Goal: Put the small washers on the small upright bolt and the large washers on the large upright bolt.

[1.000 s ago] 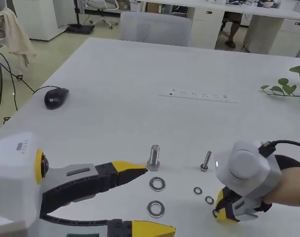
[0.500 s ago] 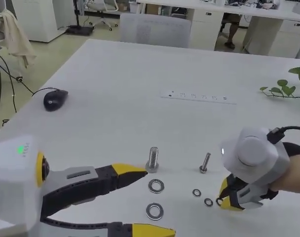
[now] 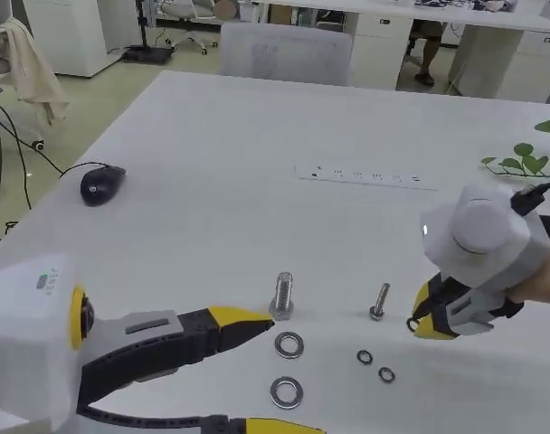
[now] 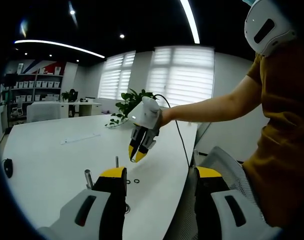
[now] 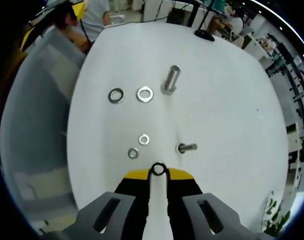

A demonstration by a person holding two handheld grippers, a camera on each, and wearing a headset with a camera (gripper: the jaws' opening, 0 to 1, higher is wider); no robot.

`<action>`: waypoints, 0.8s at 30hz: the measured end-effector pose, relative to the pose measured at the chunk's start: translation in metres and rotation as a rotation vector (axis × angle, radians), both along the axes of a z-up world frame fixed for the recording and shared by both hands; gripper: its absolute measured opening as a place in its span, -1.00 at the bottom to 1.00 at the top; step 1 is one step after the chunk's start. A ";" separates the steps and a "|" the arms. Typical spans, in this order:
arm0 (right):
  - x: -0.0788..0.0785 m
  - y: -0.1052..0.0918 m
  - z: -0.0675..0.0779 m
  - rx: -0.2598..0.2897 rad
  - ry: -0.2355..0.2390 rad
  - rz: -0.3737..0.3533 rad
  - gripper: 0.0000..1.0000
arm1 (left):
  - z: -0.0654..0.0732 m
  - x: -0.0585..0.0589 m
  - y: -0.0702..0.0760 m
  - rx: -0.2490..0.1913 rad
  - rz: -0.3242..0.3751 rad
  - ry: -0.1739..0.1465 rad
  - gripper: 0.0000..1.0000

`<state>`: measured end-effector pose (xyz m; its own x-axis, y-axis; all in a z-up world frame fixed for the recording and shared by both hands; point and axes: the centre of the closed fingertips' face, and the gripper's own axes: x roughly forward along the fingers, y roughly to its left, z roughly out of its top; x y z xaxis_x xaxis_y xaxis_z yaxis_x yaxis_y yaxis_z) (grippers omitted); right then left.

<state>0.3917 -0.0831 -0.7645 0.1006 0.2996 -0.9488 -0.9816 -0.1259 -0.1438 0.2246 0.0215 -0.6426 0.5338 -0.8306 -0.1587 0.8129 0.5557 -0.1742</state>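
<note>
**Ana:** Steel parts first, please. Where do they stand?

**Me:** On the white table (image 3: 257, 163) I see the large bolt (image 3: 283, 296) upright on its head. The small bolt (image 3: 380, 300) is upright to its right, well apart from it. Both shafts are bare.

**Ana:** And the washers?

**Me:** Two large washers (image 3: 289, 344) lie flat in front of the large bolt, one near its head and the other closer to me. Two small washers (image 3: 365, 357) lie flat side by side in front of the small bolt.

**Ana:** What about the right claw (image 3: 418, 325)?

**Me:** Its jaws are almost together and pinch a third small washer (image 5: 158, 169) by the edge, at the very tips. In the head view this claw hangs above the table, just to the right of the small bolt, and does not touch it. In the right gripper view the small bolt is just beyond the tips, a little to one side.

**Ana:** And the left claw (image 3: 293, 372)?

**Me:** It is spread wide and holds nothing. One yellow tip is just beside the head of the large bolt. I cannot tell if it touches. The large washers lie between its two jaws.
</note>
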 end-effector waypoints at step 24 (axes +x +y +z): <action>0.039 0.029 0.011 -0.008 -0.056 0.037 -0.77 | -0.009 0.013 0.007 -0.010 0.019 0.027 0.06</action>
<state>0.4308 -0.0542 -0.7532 0.1427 0.2968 -0.9442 -0.9665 -0.1637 -0.1975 0.2373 0.0282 -0.6513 0.5451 -0.8220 -0.1651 0.7973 0.5691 -0.2011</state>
